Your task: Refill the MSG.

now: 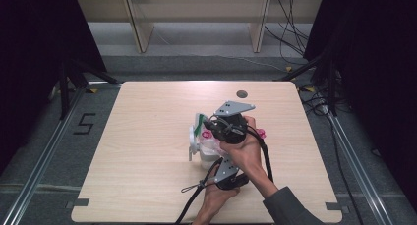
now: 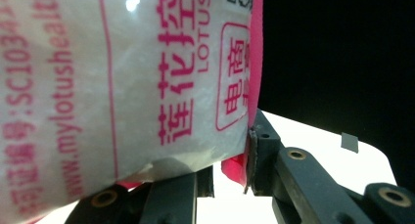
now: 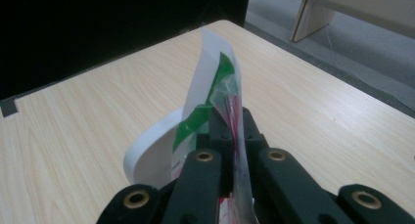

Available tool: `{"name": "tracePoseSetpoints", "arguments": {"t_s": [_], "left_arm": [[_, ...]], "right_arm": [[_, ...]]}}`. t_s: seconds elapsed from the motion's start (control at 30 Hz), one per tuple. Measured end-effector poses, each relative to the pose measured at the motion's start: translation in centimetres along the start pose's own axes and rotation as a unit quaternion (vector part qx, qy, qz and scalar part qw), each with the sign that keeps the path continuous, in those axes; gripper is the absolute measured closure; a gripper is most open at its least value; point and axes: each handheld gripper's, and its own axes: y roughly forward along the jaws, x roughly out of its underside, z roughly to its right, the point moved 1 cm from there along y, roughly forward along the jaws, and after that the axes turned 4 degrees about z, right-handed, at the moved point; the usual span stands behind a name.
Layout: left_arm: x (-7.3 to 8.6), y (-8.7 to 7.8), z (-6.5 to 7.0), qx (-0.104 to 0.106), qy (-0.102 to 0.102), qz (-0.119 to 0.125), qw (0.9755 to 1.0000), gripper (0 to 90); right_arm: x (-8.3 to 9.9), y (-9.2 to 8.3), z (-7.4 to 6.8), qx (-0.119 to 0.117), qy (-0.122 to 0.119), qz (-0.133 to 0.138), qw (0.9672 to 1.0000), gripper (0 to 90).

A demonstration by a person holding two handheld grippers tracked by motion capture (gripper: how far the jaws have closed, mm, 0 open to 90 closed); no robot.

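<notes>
A clear plastic bag (image 1: 209, 147) of white grains with pink print stands near the middle of the wooden table (image 1: 147, 151). My left gripper (image 1: 216, 160) comes at it from the near side, shut on its lower part. In the left gripper view the bag (image 2: 122, 87) lies across the jaws and one pad (image 2: 252, 155) presses its pink edge. My right gripper (image 1: 206, 130) reaches in from the right, its jaws shut on the bag's top. Thin film (image 3: 235, 104) and a white and green curled flap (image 3: 205, 92) are pinched in the right gripper (image 3: 229, 117).
A round cable hole (image 1: 241, 94) sits near the table's far edge. Black curtains flank both sides. Beyond the table stand wooden furniture legs (image 1: 140, 28), with cables on the floor (image 1: 295, 38) at the back right. Bare tabletop spreads to the left.
</notes>
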Motion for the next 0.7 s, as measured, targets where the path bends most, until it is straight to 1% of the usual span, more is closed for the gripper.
{"name": "tracePoseSetpoints", "arguments": {"t_s": [0.03, 0.07, 0.1, 0.13, 0.17, 0.2, 0.23, 0.27, 0.37, 0.4, 0.43, 0.47, 0.5, 0.53, 0.57, 0.6, 0.63, 0.67, 0.7], "left_arm": [[-0.01, 0.01, 0.01, 0.0, 0.0, 0.0, 1.0, 76.2], [0.04, 0.2, 0.01, 0.007, -0.003, 0.009, 0.9999, 76.2], [0.05, 0.23, 0.01, 0.007, -0.003, 0.011, 0.9999, 76.2], [0.04, 0.2, 0.0, 0.007, -0.003, 0.011, 0.9999, 76.2], [0.02, 0.12, -0.02, 0.005, -0.001, 0.009, 0.9999, 76.2], [0.01, 0.13, -0.03, 0.007, -0.002, 0.01, 0.9999, 76.2], [0.01, 0.18, -0.03, 0.009, -0.002, 0.01, 0.9999, 76.2], [0.04, 0.21, 0.01, 0.007, -0.004, 0.01, 0.9999, 76.2], [-0.02, 0.1, -0.01, 0.006, -0.004, 0.011, 0.9999, 76.2], [-0.06, 0.1, -0.03, 0.006, -0.003, 0.011, 0.9999, 76.2], [-0.07, 0.1, 0.0, 0.007, -0.003, 0.01, 0.9999, 76.2], [0.0, 0.2, 0.05, 0.011, -0.005, 0.013, 0.9998, 76.2], [0.07, 0.25, 0.13, 0.009, -0.007, 0.013, 0.9999, 76.1], [0.04, 0.19, 0.07, 0.01, -0.005, 0.011, 0.9999, 76.1], [-0.03, 0.15, 0.01, 0.011, -0.003, 0.012, 0.9999, 76.2], [-0.09, 0.1, 0.03, 0.005, -0.003, 0.013, 0.9999, 76.2], [-0.1, 0.06, 0.01, 0.005, -0.003, 0.012, 0.9999, 76.2], [-0.04, 0.14, -0.01, 0.011, -0.003, 0.012, 0.9999, 76.2], [0.03, 0.2, 0.07, 0.01, -0.004, 0.012, 0.9999, 76.2]], "right_arm": [[0.05, -0.02, -0.14, 0.007, 0.004, -0.001, 1.0, 90.0], [0.07, -0.03, -0.19, 0.005, 0.003, -0.008, 0.9999, 89.9], [0.09, 0.16, -0.2, 0.006, -0.008, -0.002, 0.9999, 90.0], [0.05, 0.15, -0.24, 0.002, -0.004, -0.005, 1.0, 89.9], [0.0, -0.06, -0.29, 0.002, 0.007, -0.013, 0.9999, 90.0], [0.01, 0.01, -0.16, 0.0, 0.007, -0.006, 1.0, 90.0], [0.02, 0.02, -0.1, -0.001, 0.004, -0.006, 1.0, 90.0], [0.05, 0.04, -0.11, 0.0, 0.0, -0.011, 0.9999, 90.0], [0.0, 0.08, -0.13, 0.006, -0.005, -0.009, 0.9999, 90.0], [-0.03, 0.0, -0.25, 0.0, 0.01, -0.007, 0.9999, 89.9], [-0.06, 0.04, -0.14, -0.004, 0.003, -0.002, 1.0, 89.9], [-0.02, -0.07, -0.3, 0.0, 0.008, -0.009, 0.9999, 89.9], [0.06, 0.16, -0.17, 0.005, -0.013, -0.005, 0.9999, 89.9], [0.09, 0.07, -0.27, 0.007, -0.004, -0.017, 0.9998, 89.9], [0.06, 0.14, -0.17, 0.007, -0.008, -0.01, 0.9999, 90.0], [-0.05, -0.04, -0.15, 0.004, -0.003, -0.01, 0.9999, 90.0], [-0.09, -0.01, -0.13, -0.007, 0.003, -0.004, 1.0, 89.9], [-0.1, -0.04, -0.17, -0.004, 0.001, -0.002, 1.0, 89.9], [-0.05, -0.08, -0.24, 0.0, 0.0, -0.01, 0.9999, 89.9]]}}
